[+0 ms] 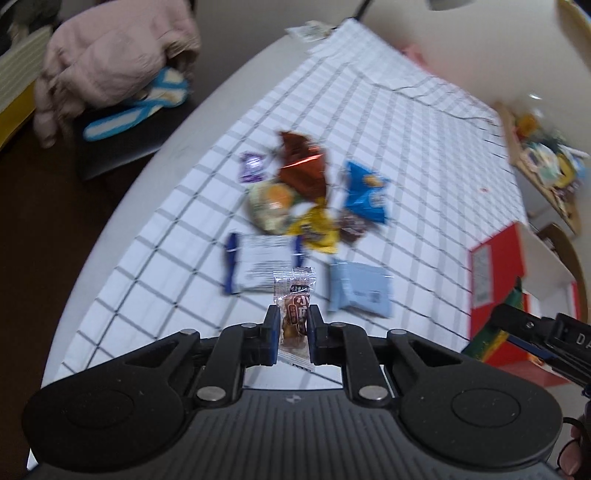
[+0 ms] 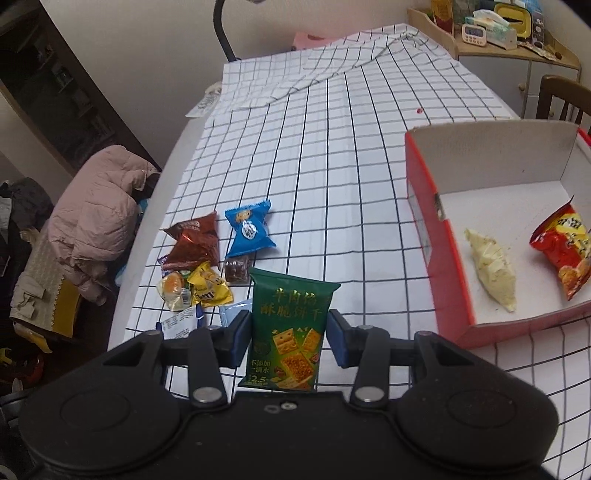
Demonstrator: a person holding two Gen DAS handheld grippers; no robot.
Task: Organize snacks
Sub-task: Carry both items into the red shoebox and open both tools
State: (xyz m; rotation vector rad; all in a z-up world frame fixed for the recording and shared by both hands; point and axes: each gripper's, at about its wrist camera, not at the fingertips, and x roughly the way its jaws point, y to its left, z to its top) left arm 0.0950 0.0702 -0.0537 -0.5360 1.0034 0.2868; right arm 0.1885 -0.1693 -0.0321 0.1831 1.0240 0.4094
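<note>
My left gripper (image 1: pixel 292 325) is shut on a small clear-wrapped brown snack (image 1: pixel 294 314), held above the checked cloth. My right gripper (image 2: pixel 290 334) is shut on a green cracker packet (image 2: pixel 290 332), held upright left of the red box (image 2: pixel 430 206). The box holds a pale yellow packet (image 2: pixel 493 269) and a red chip bag (image 2: pixel 565 251). A pile of snacks lies on the cloth: a brown bag (image 1: pixel 304 168), a blue bag (image 1: pixel 367 194), a yellow packet (image 1: pixel 317 229), a white and blue packet (image 1: pixel 258 264) and a light blue packet (image 1: pixel 360 291). The right gripper also shows in the left wrist view (image 1: pixel 532 328).
The table's curved left edge (image 2: pixel 147 229) drops to a chair with a pink jacket (image 2: pixel 99 210). A lamp stem (image 2: pixel 221 29) rises at the far edge. A wooden shelf (image 2: pixel 509 40) with clutter and a chair back (image 2: pixel 565 99) stand at the right.
</note>
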